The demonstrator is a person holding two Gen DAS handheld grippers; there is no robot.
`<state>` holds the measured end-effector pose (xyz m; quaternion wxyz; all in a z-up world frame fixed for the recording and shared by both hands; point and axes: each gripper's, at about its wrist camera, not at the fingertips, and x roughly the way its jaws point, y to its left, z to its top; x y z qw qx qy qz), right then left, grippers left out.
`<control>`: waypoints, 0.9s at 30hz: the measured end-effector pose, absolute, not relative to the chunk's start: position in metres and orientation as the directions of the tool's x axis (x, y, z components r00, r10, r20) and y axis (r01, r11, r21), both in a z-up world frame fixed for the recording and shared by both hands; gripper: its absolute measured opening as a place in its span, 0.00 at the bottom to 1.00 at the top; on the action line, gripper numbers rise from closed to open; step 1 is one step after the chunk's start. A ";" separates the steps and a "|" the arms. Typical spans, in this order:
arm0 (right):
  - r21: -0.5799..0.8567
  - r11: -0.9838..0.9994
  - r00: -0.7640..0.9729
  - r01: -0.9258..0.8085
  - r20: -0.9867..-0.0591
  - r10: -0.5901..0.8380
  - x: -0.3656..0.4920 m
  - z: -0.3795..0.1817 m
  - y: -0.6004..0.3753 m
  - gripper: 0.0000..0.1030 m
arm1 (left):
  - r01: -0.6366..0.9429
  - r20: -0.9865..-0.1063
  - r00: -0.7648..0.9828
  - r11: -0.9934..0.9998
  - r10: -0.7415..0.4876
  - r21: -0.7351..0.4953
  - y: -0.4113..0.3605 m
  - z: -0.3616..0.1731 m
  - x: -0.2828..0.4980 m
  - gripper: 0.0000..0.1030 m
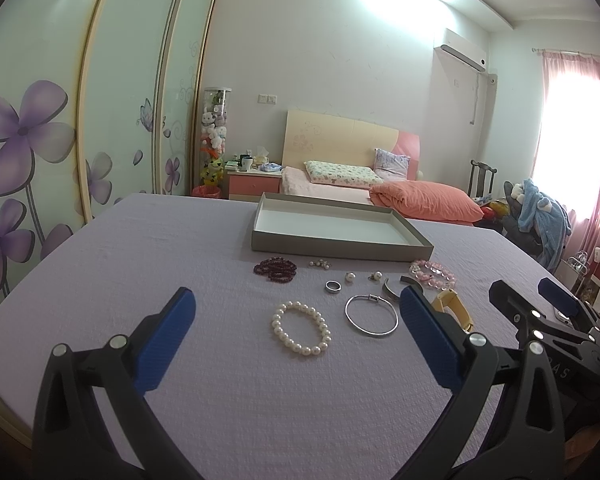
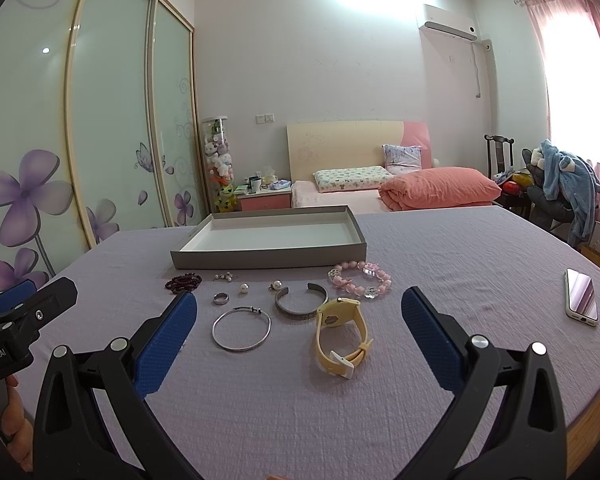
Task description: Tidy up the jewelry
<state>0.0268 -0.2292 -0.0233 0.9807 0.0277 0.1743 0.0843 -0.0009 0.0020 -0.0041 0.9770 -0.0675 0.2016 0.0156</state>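
Nothing has been sorted yet, by the look of it: the grey tray (image 2: 268, 258) sits bare at twelve o'clock, and every piece lies on the lilac cloth (image 2: 340, 420) just in front of it. The pearl bracelet (image 1: 301, 328), silver bangle (image 2: 241, 328), yellow watch (image 2: 340, 336), cuff (image 2: 300, 304), pink bead bracelet (image 2: 360, 282), garnet beads (image 1: 275, 269) and ring (image 2: 221, 299) wait (earrings too). Left gripper (image 1: 296, 340) and right gripper (image 2: 300, 344) hover with jaws spread, holding nothing. A phone (image 2: 582, 296) lies at three o'clock.

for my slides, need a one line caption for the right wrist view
Open right tongs hover over yellow watch and silver bangle before an empty grey tray.
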 end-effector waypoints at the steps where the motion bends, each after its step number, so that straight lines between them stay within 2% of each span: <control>1: 0.083 0.984 0.925 -0.155 -0.337 0.174 0.027 -0.024 -0.229 0.98 | -0.058 -0.396 0.918 0.990 0.004 -0.125 0.002 -0.004 -0.001 0.96; 27: 0.096 0.983 0.913 -0.158 -0.365 0.182 0.031 -0.030 -0.232 0.98 | -0.066 -0.413 0.911 0.990 0.009 -0.124 0.006 -0.007 0.001 0.96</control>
